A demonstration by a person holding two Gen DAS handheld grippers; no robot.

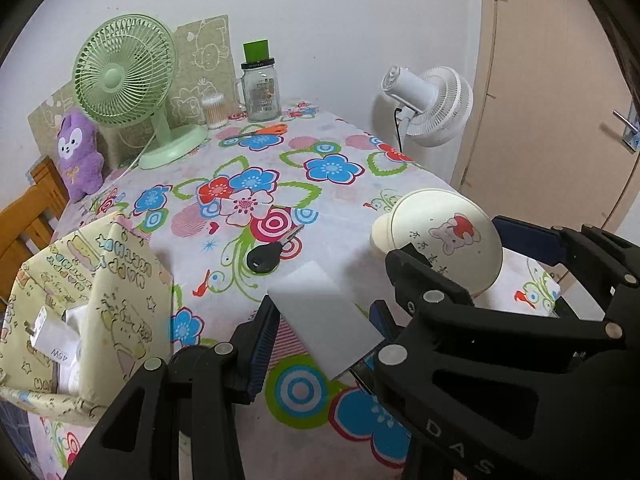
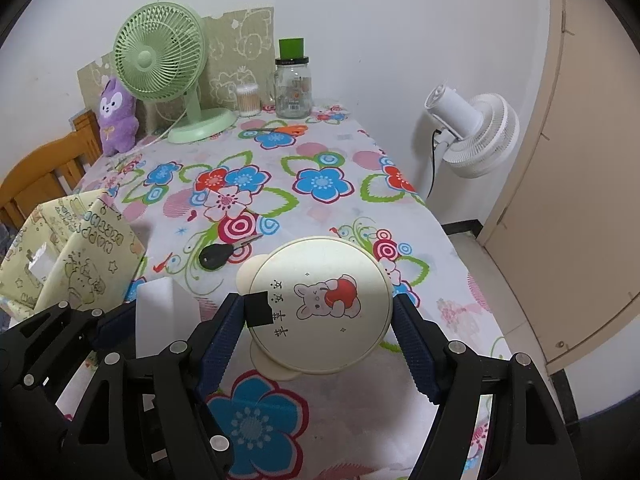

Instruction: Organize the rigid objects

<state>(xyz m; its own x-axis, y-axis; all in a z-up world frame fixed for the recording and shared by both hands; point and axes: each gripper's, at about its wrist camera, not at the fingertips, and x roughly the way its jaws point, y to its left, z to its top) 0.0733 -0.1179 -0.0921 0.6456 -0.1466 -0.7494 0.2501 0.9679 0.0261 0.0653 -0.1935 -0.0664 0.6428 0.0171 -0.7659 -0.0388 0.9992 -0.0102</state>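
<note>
White block being pinched by left gripper | round case being clamped by right gripper | key, scissors waiting outside box

Bright, even indoor light; sharp focus, fisheye-bent dark corners.

Each hand-held gripper, the left and the right, is a black plastic linkage with silver round rivets, dark blue ribbed finger pads and white embossed lettering.
</note>
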